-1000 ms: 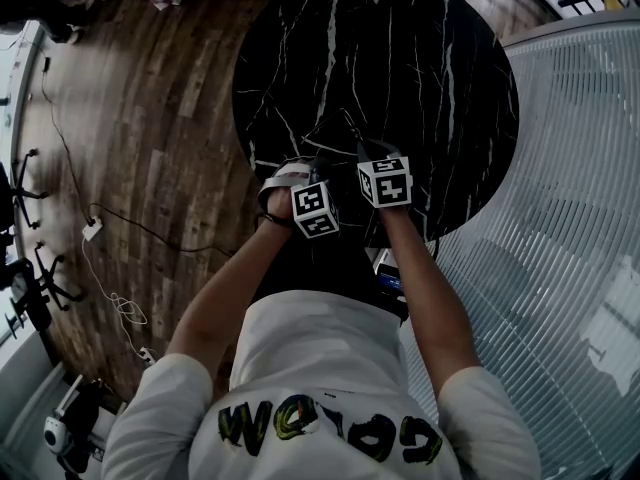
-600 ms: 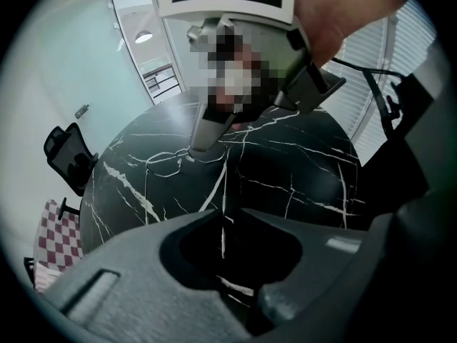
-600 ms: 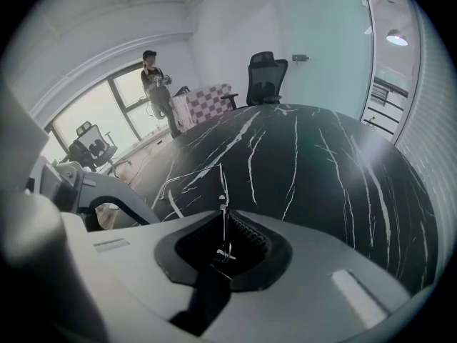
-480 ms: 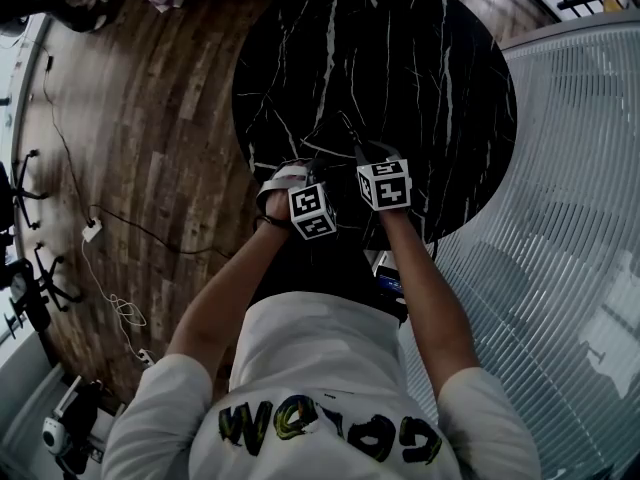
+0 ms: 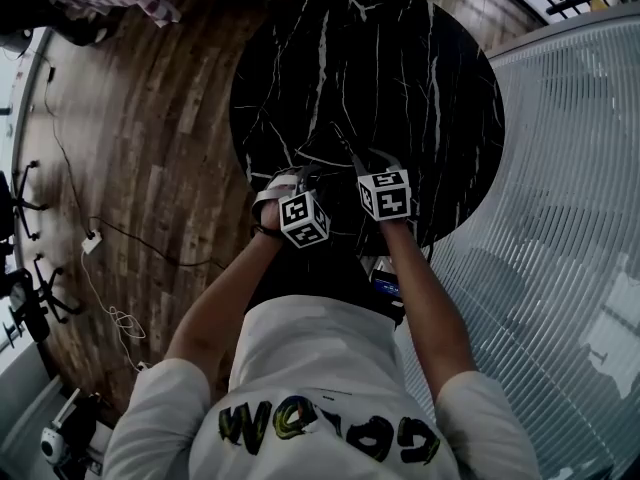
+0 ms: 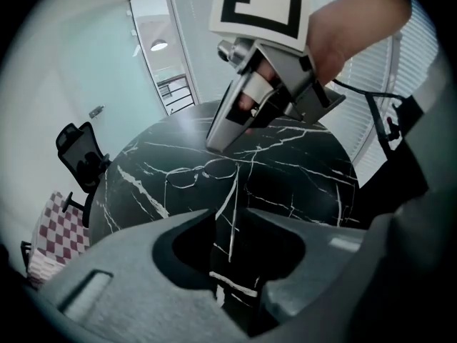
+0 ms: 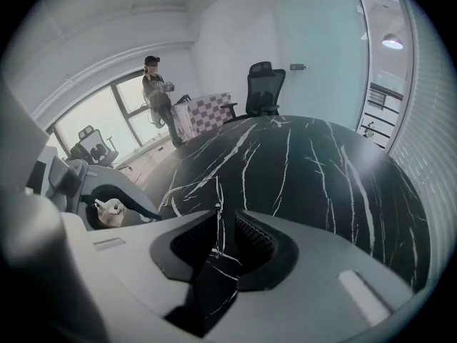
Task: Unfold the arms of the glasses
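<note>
we see left gripper (image 6: 230,227) fingers nipping glasses (image 6: 202,171) arm | right gripper (image 7: 224,224) pinching frame | black table (image 5: 400,68)

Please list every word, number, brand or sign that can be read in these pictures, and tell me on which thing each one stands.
Shirt: large stylised letters, seen upside down, not surely readable.
Left marker cube and right marker cube: black-and-white square patterns only, no letters.
Glasses: no print can be made out.
Nothing else carries text.
</note>
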Motion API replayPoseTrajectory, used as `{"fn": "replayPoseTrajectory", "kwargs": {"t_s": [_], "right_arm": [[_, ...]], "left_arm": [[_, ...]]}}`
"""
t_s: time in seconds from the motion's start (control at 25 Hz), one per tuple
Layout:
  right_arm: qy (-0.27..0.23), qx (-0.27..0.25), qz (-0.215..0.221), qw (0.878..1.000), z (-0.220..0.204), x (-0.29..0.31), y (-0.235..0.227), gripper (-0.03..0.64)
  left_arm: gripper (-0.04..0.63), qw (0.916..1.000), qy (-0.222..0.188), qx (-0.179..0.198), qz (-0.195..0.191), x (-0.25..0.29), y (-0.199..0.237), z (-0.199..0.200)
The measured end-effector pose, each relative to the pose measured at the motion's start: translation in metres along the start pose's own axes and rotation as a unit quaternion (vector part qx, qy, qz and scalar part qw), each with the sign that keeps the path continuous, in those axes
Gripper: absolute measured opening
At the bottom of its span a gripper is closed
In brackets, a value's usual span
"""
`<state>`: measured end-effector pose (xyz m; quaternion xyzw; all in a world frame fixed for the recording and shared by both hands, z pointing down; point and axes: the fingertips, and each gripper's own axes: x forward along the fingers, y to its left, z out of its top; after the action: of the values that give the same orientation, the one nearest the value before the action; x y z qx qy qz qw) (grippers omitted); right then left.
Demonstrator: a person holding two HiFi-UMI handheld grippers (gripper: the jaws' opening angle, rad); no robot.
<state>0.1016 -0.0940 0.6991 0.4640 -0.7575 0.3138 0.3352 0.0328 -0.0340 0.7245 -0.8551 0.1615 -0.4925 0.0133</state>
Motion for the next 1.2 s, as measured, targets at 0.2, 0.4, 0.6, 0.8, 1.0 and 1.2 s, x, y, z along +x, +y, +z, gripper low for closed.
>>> {"fn": "replayPoseTrajectory", "kwargs": {"t_s": [0.2, 0.4, 0.6, 0.8, 1.0, 1.2], "right_arm": [[-0.034, 0.002, -0.006, 0.999, 0.017, -0.038, -0.005, 0.078], [-0.076, 0.004, -0.009, 0.997, 0.035, -0.09, -0.005, 0.074], [-0.13, 0.008, -0.013, 0.991, 0.06, -0.141, -0.002, 0.066], [-0.177, 0.011, -0.014, 0.984, 0.084, -0.195, 0.013, 0.051], [-0.232, 0.013, -0.008, 0.973, 0.113, -0.243, 0.026, 0.048], [-0.285, 0.002, -0.005, 0.958, 0.132, -0.298, 0.047, 0.037]], "left_arm": [[0.1, 0.9976, -0.048, -0.042, 0.028, -0.036, 0.017, 0.025], [0.1, 0.9887, -0.106, -0.098, 0.04, -0.083, 0.032, 0.056], [0.098, 0.9757, -0.165, -0.137, 0.045, -0.126, 0.044, 0.092], [0.08, 0.9602, -0.22, -0.168, 0.039, -0.175, 0.045, 0.127], [0.066, 0.9437, -0.275, -0.18, 0.037, -0.219, 0.054, 0.163], [0.05, 0.9322, -0.317, -0.17, 0.041, -0.266, 0.053, 0.194]]}}
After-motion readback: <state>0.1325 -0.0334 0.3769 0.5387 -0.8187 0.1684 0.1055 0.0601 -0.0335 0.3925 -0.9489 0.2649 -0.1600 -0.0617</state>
